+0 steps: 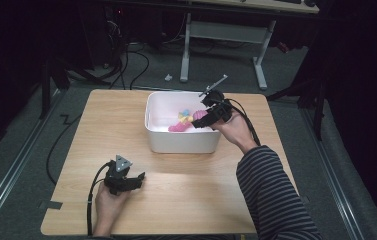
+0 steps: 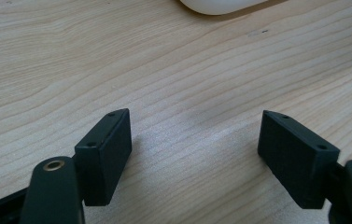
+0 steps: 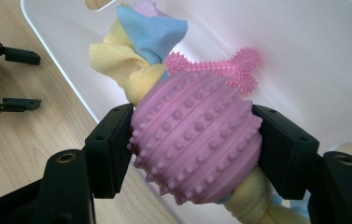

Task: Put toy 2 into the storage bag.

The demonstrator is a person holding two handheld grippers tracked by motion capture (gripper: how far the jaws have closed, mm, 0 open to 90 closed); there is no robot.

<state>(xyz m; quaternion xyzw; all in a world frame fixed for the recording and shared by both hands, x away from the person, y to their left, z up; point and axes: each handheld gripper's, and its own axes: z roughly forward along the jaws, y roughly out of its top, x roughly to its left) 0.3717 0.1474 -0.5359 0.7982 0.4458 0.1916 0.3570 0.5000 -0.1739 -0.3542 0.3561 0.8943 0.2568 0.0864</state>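
Near-left on the table (image 1: 186,200), the left tool (image 1: 137,179) is parked: forearm in from the near edge, hand resting on the wood, jaws spread wide, nothing between them, pointing right and slightly far toward the white bin (image 1: 181,142). In the left gripper view it's bare table between the left tool's (image 2: 194,154) jaws, with the bin's rounded corner (image 2: 220,5) just at the top edge. Idle hand, no role in this step as far as I can judge.

Centre of the table: the bin holds a pink spiky bone toy (image 3: 220,67) lying on its floor.

Right side: the right tool (image 1: 199,120) is over the bin's right part, striped sleeve (image 1: 271,195) coming in from the near right, wrist bent so the jaws point left and down into the bin. Right gripper view shows the right tool (image 3: 194,149) pinching a pink studded ball (image 3: 194,140) on both flanks; the ball is threaded on a yellow/blue/pink cloth rope (image 3: 138,51) that trails past it into the bin.

Step, my read: placing the ball-and-rope toy into the bin, ball above the interior, not visibly resting on the floor yet.

Next move calls for: lower a bit more clear of the right wall and the bone toy, then spread the jaws and back out up and right without snagging the rope.
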